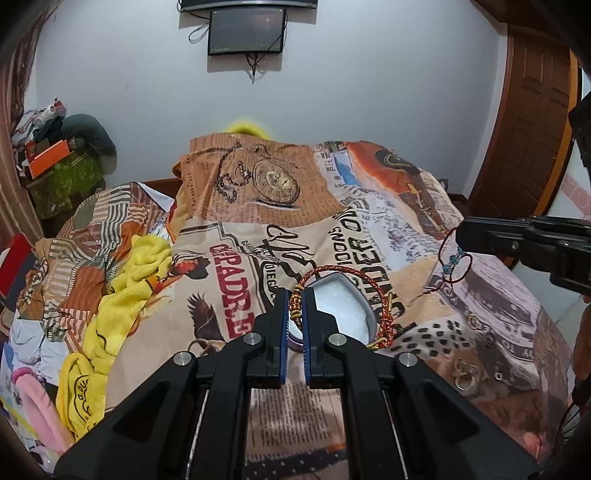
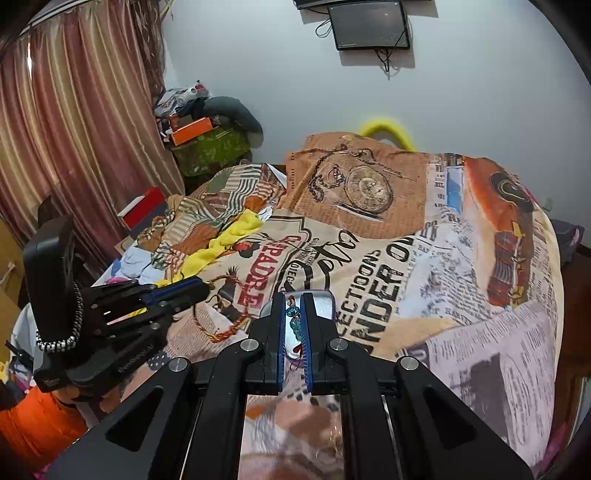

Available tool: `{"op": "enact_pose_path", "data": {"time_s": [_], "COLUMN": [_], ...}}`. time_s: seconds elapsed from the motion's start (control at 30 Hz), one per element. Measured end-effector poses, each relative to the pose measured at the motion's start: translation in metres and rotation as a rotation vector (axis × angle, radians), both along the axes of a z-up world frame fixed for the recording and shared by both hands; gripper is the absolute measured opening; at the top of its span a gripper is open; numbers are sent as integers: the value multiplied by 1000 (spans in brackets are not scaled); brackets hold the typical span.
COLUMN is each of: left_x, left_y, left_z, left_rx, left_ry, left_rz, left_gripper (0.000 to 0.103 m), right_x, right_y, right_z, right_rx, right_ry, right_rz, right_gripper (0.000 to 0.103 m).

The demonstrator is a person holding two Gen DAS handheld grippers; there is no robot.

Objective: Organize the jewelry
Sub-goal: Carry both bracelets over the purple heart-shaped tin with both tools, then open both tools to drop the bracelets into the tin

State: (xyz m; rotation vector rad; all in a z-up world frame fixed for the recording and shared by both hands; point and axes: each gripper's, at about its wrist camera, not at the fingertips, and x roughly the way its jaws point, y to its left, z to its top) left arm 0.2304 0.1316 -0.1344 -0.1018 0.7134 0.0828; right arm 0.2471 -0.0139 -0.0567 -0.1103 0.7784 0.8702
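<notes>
- left hand-held gripper, at 6 o'clock in its own view, is clamped on the knotted part of a red-and-gold braided cord bracelet; the loop hangs over the open box, likely so it can drop inside.
- right hand-held gripper is closed on a thin dark-red string bracelet with blue beads, held up off the bed, probably waiting its turn.
- the small open jewelry box with white padding lies just ahead of both, at 12 o'clock, on the bed.
- toward 4 o'clock in the left view, small rings lie loose on the printed bedspread.
- far off, a dark screen hangs on the wall.
</notes>
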Motion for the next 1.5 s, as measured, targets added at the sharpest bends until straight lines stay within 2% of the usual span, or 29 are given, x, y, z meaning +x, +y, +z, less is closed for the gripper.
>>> {"op": "enact_pose_path", "data": {"time_s": [0.27,0.57,0.83,1.07,1.33,1.5], "left_x": [29,54,71,76,72,64], "left_y": [2,-2,1,2,8,6], "left_z": [-23,-50,-73,-79,-77,-72], "left_rx": [20,54,54,39,-5,10], "left_ry": [56,128,187,200,207,201], "left_rz": [-13,-36,-25,-36,-47,-50], "left_gripper": [5,5,5,5,5,5], "right_x": [14,30,41,48,49,45], "right_y": [24,47,59,61,60,61], "right_z": [-16,-50,-79,-93,-95,-92], "right_rx": [-28,-89,-157,-194,-201,-217], "right_ry": [20,87,147,182,204,220], "right_rz": [22,36,42,33,39,50], "right_gripper": [7,7,7,7,7,7]}}
